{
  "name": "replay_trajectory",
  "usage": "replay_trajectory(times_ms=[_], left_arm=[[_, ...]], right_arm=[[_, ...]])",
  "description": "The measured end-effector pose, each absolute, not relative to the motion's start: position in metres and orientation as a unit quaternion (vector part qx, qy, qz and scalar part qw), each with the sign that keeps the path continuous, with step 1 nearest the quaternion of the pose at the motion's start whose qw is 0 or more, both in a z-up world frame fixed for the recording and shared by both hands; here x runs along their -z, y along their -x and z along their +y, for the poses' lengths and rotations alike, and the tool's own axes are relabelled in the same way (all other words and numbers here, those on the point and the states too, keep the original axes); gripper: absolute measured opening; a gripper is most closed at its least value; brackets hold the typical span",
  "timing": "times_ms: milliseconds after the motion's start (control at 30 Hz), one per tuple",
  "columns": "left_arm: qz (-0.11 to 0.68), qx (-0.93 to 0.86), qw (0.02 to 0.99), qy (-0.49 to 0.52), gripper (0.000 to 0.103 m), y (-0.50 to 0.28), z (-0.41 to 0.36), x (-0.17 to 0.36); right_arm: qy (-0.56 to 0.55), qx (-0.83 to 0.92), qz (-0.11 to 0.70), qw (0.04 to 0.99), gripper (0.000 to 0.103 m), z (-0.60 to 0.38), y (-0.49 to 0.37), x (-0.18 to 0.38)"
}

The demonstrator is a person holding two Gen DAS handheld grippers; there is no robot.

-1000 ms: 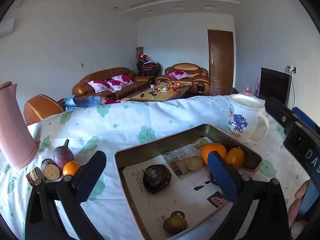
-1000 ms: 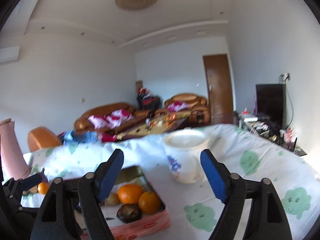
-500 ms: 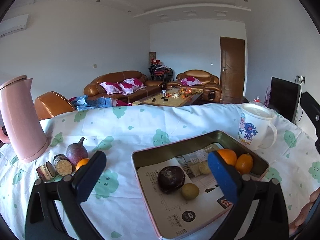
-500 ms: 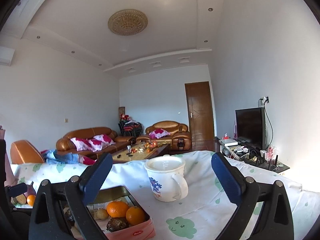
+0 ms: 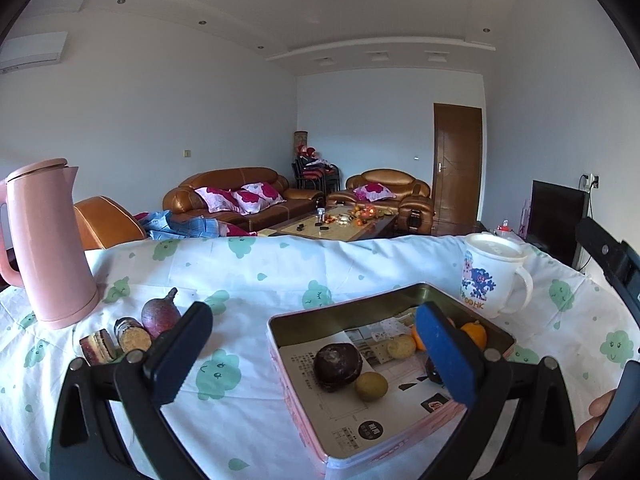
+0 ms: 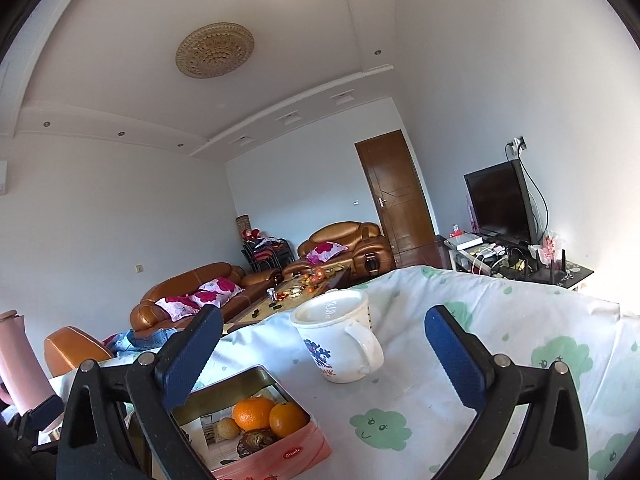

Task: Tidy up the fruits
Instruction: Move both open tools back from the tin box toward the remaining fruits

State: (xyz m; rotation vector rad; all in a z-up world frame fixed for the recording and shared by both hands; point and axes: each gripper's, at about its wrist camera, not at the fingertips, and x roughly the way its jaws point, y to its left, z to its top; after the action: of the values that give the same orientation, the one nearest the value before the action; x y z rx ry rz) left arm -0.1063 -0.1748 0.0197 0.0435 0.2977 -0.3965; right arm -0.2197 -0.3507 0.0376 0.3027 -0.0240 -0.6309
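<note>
A pink-sided metal tin (image 5: 348,314) lined with printed paper holds a dark round fruit (image 5: 338,364), a small green fruit (image 5: 371,386) touching it, a pale small fruit (image 5: 401,346) and two oranges (image 6: 264,414). Left of the tin lie a purple fruit (image 5: 160,314) and two cut sugarcane pieces (image 5: 132,334). My left gripper (image 5: 312,322) hovers open in front of the tin, holding nothing. My right gripper (image 6: 322,330) is wide open and empty, level above the cloth to the right of the tin, facing a white mug (image 6: 340,344).
A pink kettle (image 5: 48,248) stands at the table's left, beyond the sugarcane. The white mug (image 5: 492,276) sits just past the tin's far right corner. A cloud-print cloth (image 6: 520,344) covers the table. A hand (image 5: 600,404) shows at the left view's right edge.
Both grippers drew back from the tin and tilted up. The right jaws spread wider and the wrist rolled. The green fruit moved from the tin's near end to beside the dark fruit.
</note>
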Motion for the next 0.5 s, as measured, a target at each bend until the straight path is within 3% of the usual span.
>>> replay_trajectory(times_ms=[500], left_arm=[[0.134, 0.163, 0.976, -0.058, 0.103, 0.095, -0.126, -0.02]], right_arm=[[-0.139, 0.284, 0.048, 0.948, 0.102, -0.301, 0.194, -0.033]])
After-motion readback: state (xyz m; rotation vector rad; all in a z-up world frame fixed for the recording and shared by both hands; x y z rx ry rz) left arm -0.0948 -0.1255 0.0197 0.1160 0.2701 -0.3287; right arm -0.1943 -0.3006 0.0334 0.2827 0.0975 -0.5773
